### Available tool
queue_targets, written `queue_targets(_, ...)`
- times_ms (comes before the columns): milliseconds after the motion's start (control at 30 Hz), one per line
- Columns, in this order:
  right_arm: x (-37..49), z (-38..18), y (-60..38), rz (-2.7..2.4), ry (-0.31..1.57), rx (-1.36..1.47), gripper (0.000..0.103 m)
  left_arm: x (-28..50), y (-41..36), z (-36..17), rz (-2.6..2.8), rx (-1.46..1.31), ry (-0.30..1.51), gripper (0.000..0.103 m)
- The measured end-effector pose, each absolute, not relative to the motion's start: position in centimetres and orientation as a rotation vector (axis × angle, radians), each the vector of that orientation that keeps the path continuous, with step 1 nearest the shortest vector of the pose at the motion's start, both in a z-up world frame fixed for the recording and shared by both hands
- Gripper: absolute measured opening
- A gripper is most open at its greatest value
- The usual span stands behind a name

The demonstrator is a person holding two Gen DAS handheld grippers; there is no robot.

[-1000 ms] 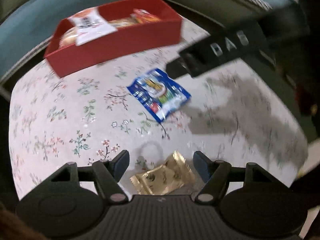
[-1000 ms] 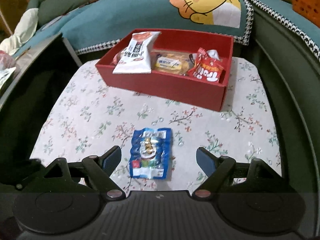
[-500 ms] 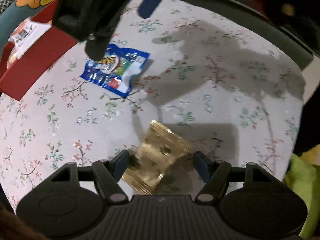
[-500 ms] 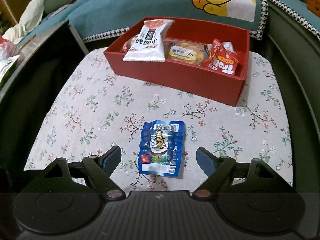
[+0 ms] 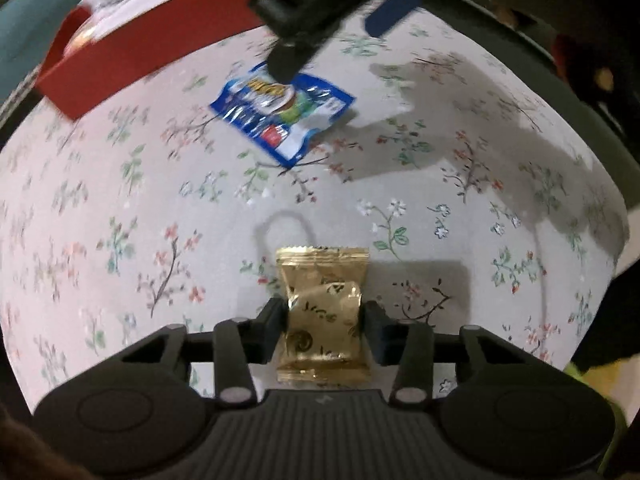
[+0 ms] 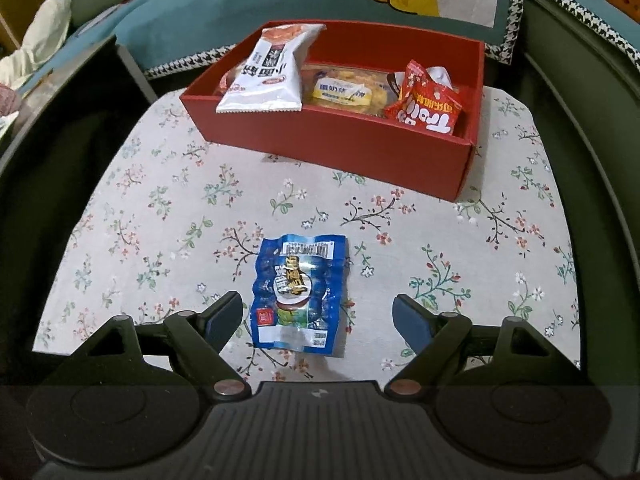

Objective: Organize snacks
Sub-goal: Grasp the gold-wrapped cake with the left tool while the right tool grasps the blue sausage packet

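Gold foil packet sits pinched in the left claw, whose jaws have just been closing and now press on its crinkled sides at about the middle of the pack, the sealed top edge poking out beyond the fingertips and the bottom edge tucked back toward the claw's body. It looks light and puffy, I'd say, with slick foil that could slide or crush if squeezed hard, so that mid-body hold seems sensible. The right claw stands wide apart with nothing gripped; the blue snack packet lies flat on the flowered worktop between its fingers, nearer the left one, touched by neither. That packet looks thin, limp and glossy, probably best taken across its narrow width at the middle, since a flat pouch gives little to bite on from above. Well beyond the right claw's fingertips stands the red box, open-topped and already fairly full: a long white-and-orange packet leans over its left end, a pale yellow pastry pack lies in the middle, and a crumpled red packet fills the right end.
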State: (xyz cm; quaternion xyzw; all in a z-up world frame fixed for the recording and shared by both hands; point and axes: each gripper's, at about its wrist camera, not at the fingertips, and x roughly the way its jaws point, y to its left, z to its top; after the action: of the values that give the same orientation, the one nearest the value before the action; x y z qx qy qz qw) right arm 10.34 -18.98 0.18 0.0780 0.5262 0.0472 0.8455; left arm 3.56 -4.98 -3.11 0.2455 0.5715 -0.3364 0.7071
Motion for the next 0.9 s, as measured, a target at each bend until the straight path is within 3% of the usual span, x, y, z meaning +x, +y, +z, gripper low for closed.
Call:
queue_targets(100, 10.9, -0.6, -18.9, 0.094, 1.132, 0.171, 0.087, 3.2, -5.0, -3.3, -0.713, 0.523, 1.279, 0.083)
queue_targets(200, 11.4, -1.7, -18.6, 0.083, 1.157, 0.161, 0.087, 2.7, -5.2, -3.5, -0.679, 0.503, 1.265, 0.084)
queue_targets(333, 12.0, -2.8, -18.1, 0.084, 1.176, 0.157, 0.087, 2.5, -4.8, -3.2, -0.649, 0.459, 1.256, 0.070)
queue_targets(733, 14.2, -4.1, -15.1, 0.103, 1.175, 0.102, 0.090, 2.9, -3.8, -2.2, -0.608, 0.407, 1.231, 0.069)
queue_targets(800, 14.3, -4.2, -14.7, 0.098, 1.171, 0.068, 0.089, 3.0, -3.8, -2.5, -0.605, 0.405, 1.243, 0.069)
queue_targets(900, 14.3, -4.0, -14.5, 0.081, 1.169, 0.010, 0.078, 3.4, -3.8, -2.7, -0.608, 0.405, 1.243, 0.070)
